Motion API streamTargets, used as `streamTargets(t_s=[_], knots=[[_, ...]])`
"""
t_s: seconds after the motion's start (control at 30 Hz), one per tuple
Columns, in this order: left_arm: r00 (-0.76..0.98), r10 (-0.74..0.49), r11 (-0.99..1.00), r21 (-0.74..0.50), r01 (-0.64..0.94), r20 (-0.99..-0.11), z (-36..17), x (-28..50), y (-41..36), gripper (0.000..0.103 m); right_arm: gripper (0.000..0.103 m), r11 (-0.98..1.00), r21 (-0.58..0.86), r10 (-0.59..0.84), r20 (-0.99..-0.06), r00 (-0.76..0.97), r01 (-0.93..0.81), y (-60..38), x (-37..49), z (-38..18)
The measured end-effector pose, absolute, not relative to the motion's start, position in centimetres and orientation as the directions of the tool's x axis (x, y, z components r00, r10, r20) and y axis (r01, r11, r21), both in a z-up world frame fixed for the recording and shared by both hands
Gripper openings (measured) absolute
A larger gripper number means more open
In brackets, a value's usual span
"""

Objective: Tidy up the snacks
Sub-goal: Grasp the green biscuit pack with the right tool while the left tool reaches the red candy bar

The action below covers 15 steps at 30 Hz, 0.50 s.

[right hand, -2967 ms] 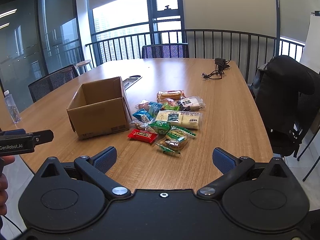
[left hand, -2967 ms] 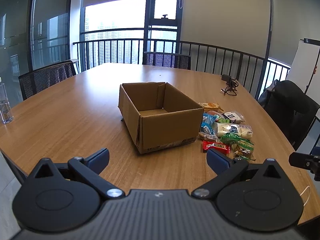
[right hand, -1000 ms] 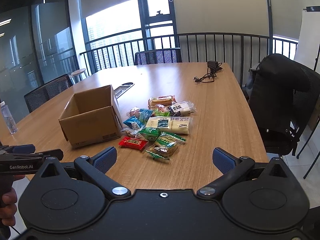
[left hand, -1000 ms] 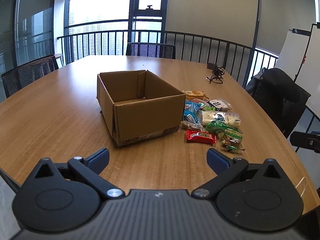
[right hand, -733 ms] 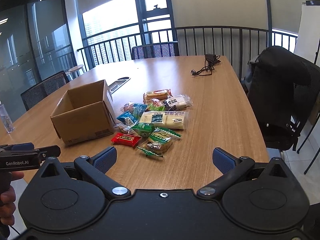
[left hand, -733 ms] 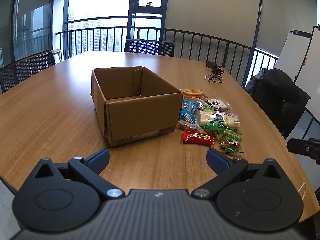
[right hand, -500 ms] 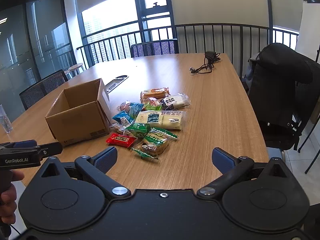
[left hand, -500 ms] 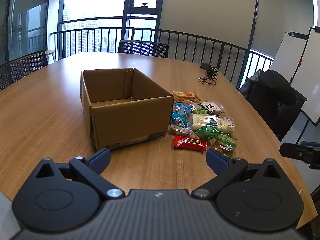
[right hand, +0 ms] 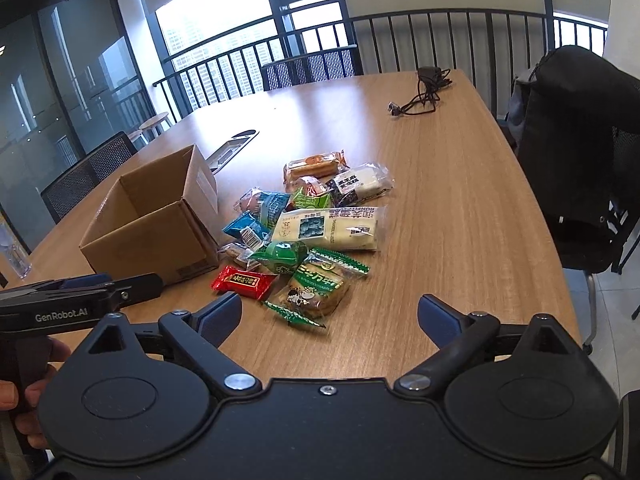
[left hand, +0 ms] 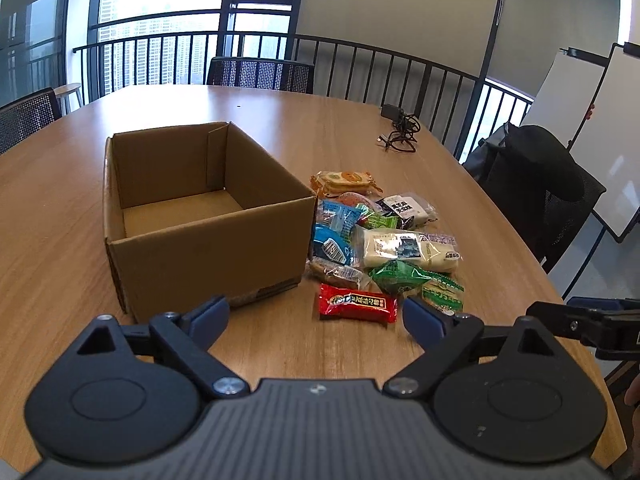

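- An open cardboard box [left hand: 200, 216] sits on a long wooden table [left hand: 60, 220] in a glass-walled meeting room; only its bare floor shows inside.
- A pile of wrapped snacks [left hand: 384, 240] lies just beside the box's right wall, spreading away from it across the tabletop.
- A red packet [left hand: 357, 302] lies at the near edge of the pile, next to the box's front corner.
- Behind it sit a green pouch [left hand: 400, 277], a long white pack [left hand: 408, 249] and blue packets [left hand: 334, 236]; an orange pack [left hand: 344, 181] lies at the far end.
- In the right wrist view a green-and-white biscuit bag [right hand: 316, 286] is the nearest snack, right of the red packet [right hand: 243, 281].
- The left gripper [left hand: 316, 320] hangs above the near table edge, its blue-padded fingers [left hand: 210, 318] spread wide and holding nothing, framing the box's front corner and the red packet.
- The right gripper [right hand: 330, 318] hangs to the right of the left one, jaws likewise wide apart and empty, pointed at the snack pile [right hand: 312, 224].
- The left gripper's body, marked "GenRobot.AI", shows at the left of the right wrist view, level with the box [right hand: 156, 228].
- A black cable [left hand: 398, 136] lies well beyond the snacks, and a chair [right hand: 580, 168] draped in black stands at the table's right side.
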State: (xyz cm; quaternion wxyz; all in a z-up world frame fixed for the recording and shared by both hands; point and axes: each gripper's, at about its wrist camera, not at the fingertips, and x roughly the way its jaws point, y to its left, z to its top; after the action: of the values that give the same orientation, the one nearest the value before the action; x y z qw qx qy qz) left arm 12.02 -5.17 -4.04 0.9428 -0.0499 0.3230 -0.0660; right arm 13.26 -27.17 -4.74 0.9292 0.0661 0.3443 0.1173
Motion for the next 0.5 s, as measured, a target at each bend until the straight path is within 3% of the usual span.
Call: streamTargets(t_s=[0.5], knots=[[0.705,-0.192,0.98,-0.168,0.104,-0.683,-6.3,17.4,-6.0,0.073,0.079,0.957,0.27,0.27,-0.699,0.662,-0.105,-26.5,17.9,-7.2]])
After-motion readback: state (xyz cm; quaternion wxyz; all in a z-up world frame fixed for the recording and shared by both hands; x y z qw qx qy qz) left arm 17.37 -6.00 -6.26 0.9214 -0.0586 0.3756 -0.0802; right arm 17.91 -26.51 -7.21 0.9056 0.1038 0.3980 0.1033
